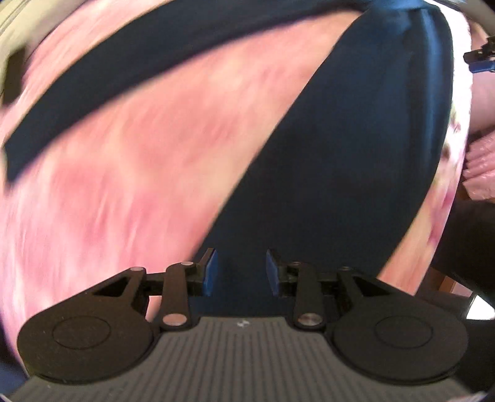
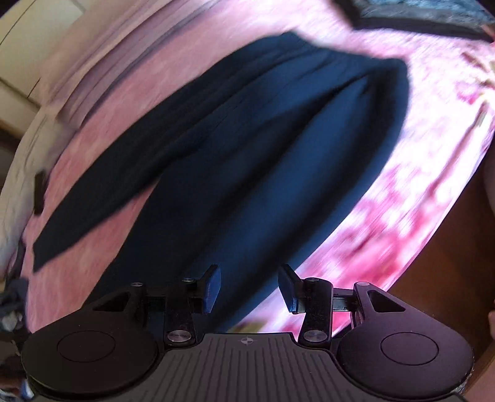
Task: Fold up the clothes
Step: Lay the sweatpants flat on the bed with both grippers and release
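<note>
Nearest in the left wrist view: the left gripper (image 1: 240, 272), black and hard, with a ribbed grey plate and two round discs. Blue pads (image 1: 209, 272) on flat fingers, spread apart, holding nothing. Between and past them, one leg of the dark blue trousers (image 1: 355, 139), smooth and soft, wide near the fingers and narrow far up. Other leg a long dark strip slanting to the left. All of it spread flat on a pink bedspread (image 1: 139, 170), blotchy and blurred. Far right edge: a bit of the right gripper (image 1: 482, 58), black and blue.

Nearest in the right wrist view: the right gripper (image 2: 250, 289), same black arms and ribbed grey plate. Its blue pads (image 2: 212, 289) also spread wide, nothing pinched. Just past them, the trousers (image 2: 263, 160) again, two long legs fanning out like a V, joined at the far top. Faint folds along the cloth. Pink bedspread (image 2: 402, 216) all around, with a flower print on the right side. Brown wood (image 2: 448, 263) beyond the right edge of the bed. Pale wall (image 2: 27, 46) far top left. Something dark and flat (image 2: 417, 15) at the far top, too blurred to tell.
</note>
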{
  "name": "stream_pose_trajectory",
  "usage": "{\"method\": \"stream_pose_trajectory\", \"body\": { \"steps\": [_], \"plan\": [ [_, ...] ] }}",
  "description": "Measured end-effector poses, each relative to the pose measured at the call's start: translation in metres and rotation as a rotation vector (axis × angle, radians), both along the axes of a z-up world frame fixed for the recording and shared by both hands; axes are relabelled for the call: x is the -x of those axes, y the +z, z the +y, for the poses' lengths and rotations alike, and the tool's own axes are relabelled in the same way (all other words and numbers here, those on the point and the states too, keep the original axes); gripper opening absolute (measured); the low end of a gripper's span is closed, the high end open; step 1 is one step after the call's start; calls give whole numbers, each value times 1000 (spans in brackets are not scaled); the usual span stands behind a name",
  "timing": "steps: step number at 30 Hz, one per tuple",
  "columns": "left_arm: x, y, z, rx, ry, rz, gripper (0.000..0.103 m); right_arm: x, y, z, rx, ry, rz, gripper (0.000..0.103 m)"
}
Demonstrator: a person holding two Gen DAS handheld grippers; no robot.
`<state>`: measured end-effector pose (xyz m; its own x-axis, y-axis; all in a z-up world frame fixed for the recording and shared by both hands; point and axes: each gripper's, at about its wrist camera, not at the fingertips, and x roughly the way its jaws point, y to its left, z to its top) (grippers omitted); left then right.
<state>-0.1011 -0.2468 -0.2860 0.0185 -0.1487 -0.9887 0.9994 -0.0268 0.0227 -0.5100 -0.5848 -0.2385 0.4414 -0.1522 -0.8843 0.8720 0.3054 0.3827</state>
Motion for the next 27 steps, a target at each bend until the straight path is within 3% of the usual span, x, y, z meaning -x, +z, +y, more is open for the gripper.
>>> {"method": "stream_pose_trajectory", "body": {
  "steps": [6,8,13,18,19,20,21,27],
  "plan": [
    [-34,-20,94,-91,158,-81,29,-51,-6,33,-43,155,33,45],
    [-37,-22,118,-84,204,-87,31,-64,-7,40,-46,207,44,45],
    [-30,-1,123,-50,257,-104,32,-74,1,32,-37,256,69,45],
    [-23,22,114,-4,304,-118,36,-66,37,29,51,257,102,46],
    [-22,27,108,8,311,-123,41,-65,45,28,73,255,109,52],
    [-21,33,101,21,318,-129,42,-62,53,26,93,250,112,69],
    [-19,37,92,33,317,-137,42,-59,61,24,112,245,115,80],
    [-7,75,49,117,281,-146,53,-47,98,14,202,244,148,80]
  ]
}}
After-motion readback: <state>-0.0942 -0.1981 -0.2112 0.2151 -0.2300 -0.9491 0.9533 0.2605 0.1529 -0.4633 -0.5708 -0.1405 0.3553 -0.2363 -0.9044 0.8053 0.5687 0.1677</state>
